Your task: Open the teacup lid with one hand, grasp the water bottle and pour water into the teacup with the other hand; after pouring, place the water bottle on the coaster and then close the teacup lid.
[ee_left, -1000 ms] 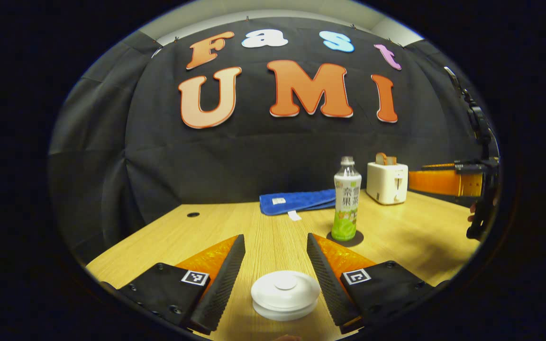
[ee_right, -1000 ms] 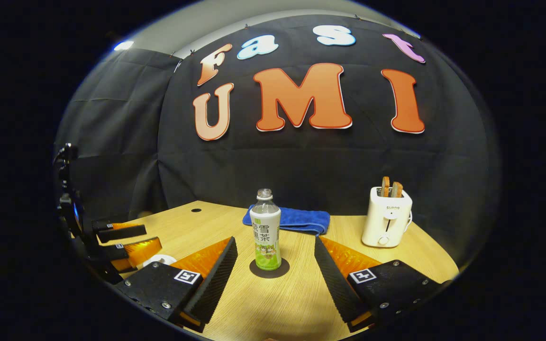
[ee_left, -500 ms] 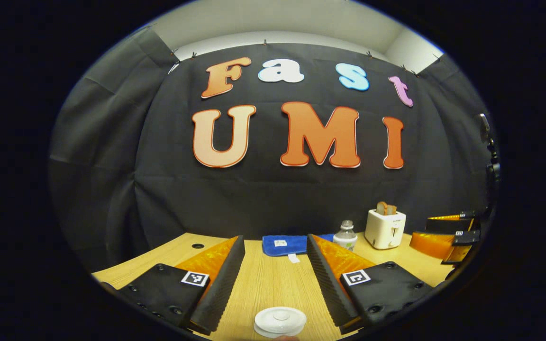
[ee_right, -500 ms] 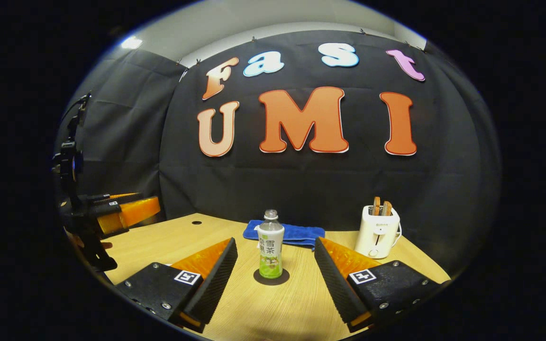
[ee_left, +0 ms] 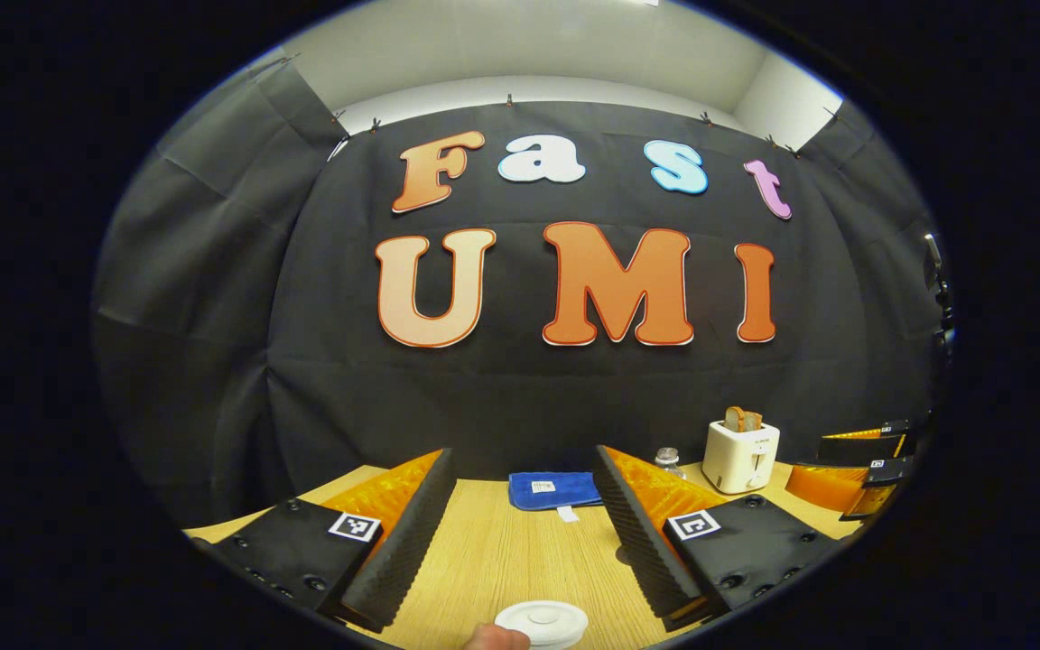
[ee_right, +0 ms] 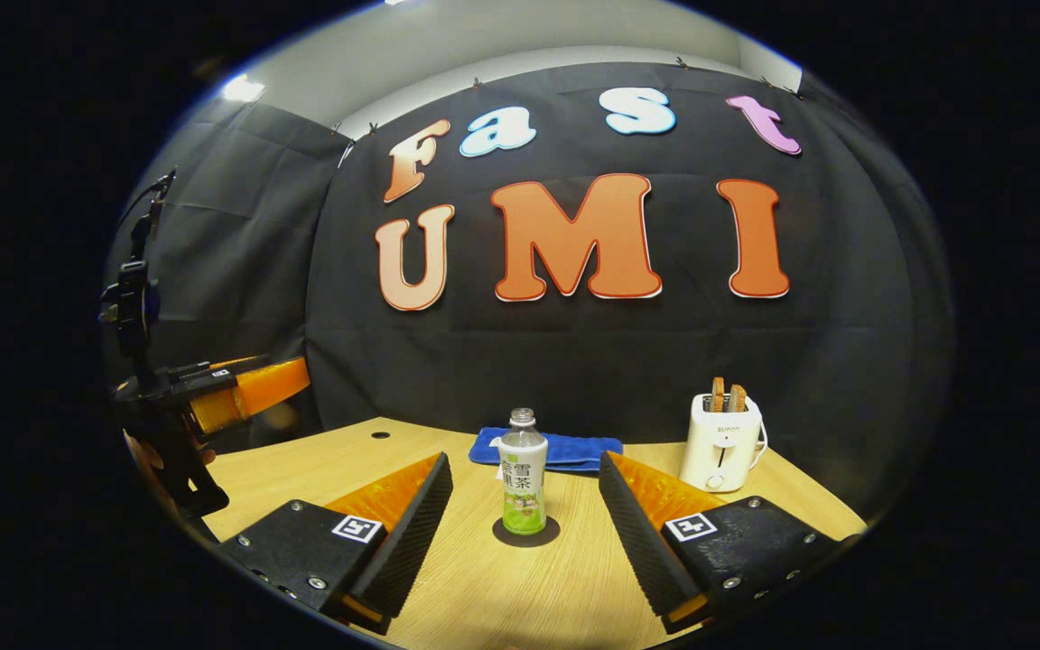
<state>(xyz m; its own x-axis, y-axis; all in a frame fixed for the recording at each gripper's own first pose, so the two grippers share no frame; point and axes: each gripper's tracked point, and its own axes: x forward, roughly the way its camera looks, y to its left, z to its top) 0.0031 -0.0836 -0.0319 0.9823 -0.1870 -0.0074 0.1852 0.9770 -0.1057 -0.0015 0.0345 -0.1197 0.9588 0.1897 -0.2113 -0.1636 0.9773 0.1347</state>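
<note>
**Both grippers held wide above the table, nothing grasped**

The left gripper point(ee_left: 520, 519) is seen with its jaws spread apart and nothing between them; it is held level above the wooden table point(ee_left: 502, 551). The white teacup lid point(ee_left: 542, 623) is seen below it at the near edge, a fingertip point(ee_left: 497, 638) just beside it. The right gripper point(ee_right: 524, 519) is likewise spread wide and grasps nothing. Ahead of it, the water bottle point(ee_right: 523, 471) is stood upright on the dark coaster point(ee_right: 527, 533). A blue cloth point(ee_right: 565, 448) and a white toaster point(ee_right: 721, 442) are set behind.
</note>
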